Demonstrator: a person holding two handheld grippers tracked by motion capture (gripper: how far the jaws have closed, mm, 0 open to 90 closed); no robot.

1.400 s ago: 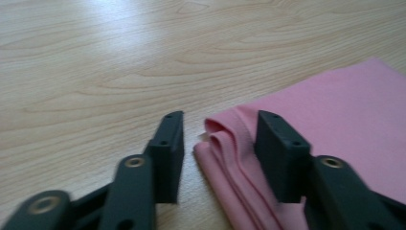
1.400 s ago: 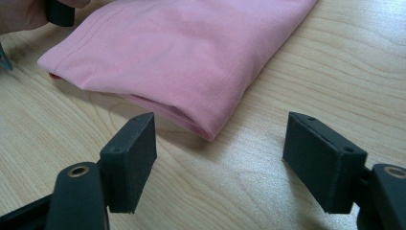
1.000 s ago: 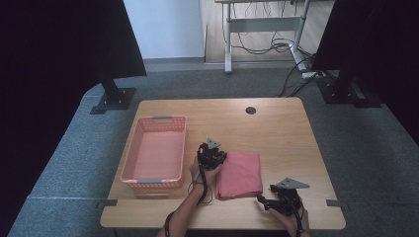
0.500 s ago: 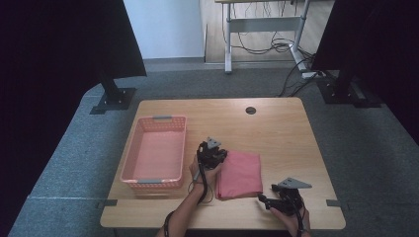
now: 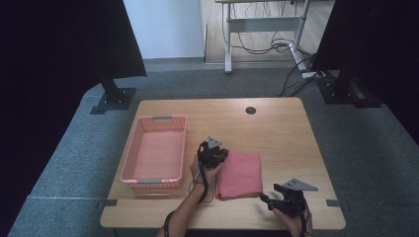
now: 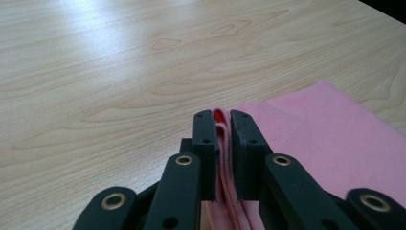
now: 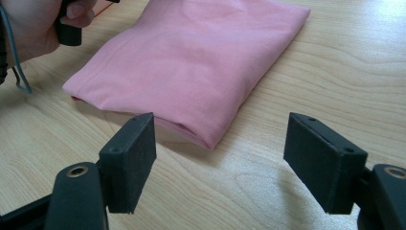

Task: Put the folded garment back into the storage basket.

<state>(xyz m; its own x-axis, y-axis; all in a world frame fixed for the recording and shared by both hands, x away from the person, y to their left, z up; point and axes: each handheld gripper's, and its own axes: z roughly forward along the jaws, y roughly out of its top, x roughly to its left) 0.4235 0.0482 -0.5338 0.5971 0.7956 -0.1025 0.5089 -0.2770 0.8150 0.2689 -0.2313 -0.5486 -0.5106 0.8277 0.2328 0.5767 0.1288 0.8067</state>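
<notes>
A folded pink cloth (image 5: 240, 174) lies flat on the wooden table (image 5: 276, 128), right of centre. My left gripper (image 5: 221, 155) sits at the cloth's left edge. In the left gripper view its jaws are shut on that edge, and folded layers of cloth (image 6: 311, 129) are pinched between the pads (image 6: 206, 139). My right gripper (image 5: 267, 200) rests near the table's front edge, just off the cloth's front right corner. It (image 7: 222, 140) stands open, with the near corner of the cloth (image 7: 191, 62) lying ahead of the jaws and untouched.
A pink plastic basket (image 5: 129, 165) stands to the left of the cloth, close to my left hand (image 7: 28, 24). A round cable hole (image 5: 251, 110) is at the back of the table. Bare wood stretches to the right and behind the cloth.
</notes>
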